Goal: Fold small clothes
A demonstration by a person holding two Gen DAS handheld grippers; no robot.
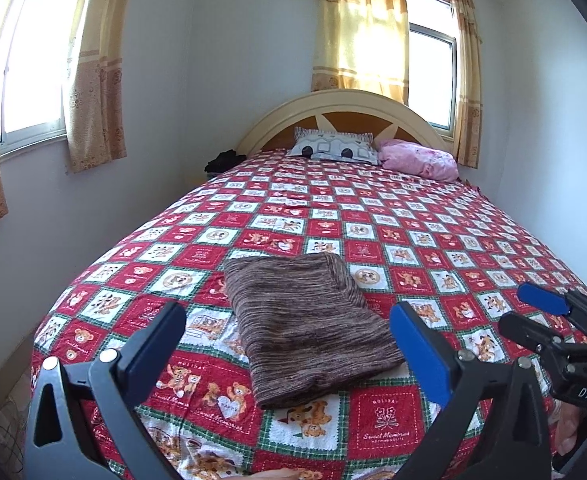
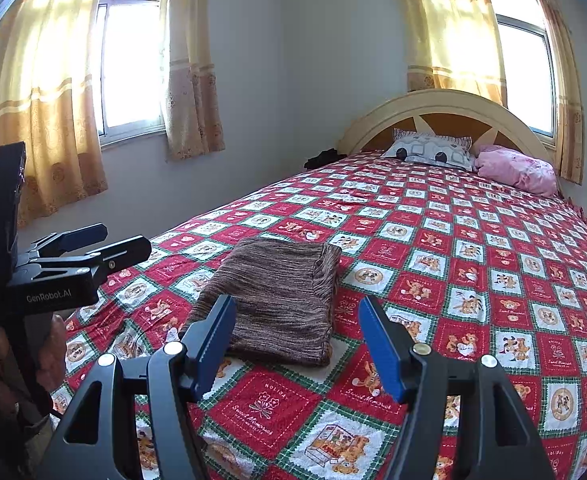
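Note:
A brown striped knit garment (image 1: 305,328) lies folded into a flat rectangle on the red checked bedspread (image 1: 393,232), near the foot of the bed; it also shows in the right wrist view (image 2: 277,296). My left gripper (image 1: 289,320) is open and empty, held above the near end of the garment. My right gripper (image 2: 293,324) is open and empty, just in front of the garment's near right corner. In the left wrist view the right gripper (image 1: 533,312) shows at the right edge. In the right wrist view the left gripper (image 2: 129,242) shows at the left edge.
Two pillows, a grey patterned one (image 1: 333,148) and a pink one (image 1: 417,158), lie against the arched headboard (image 1: 345,104). A dark bundle (image 1: 225,160) sits at the bed's far left corner. Curtained windows (image 2: 133,64) flank the walls. The bedspread (image 2: 473,248) covers the whole bed.

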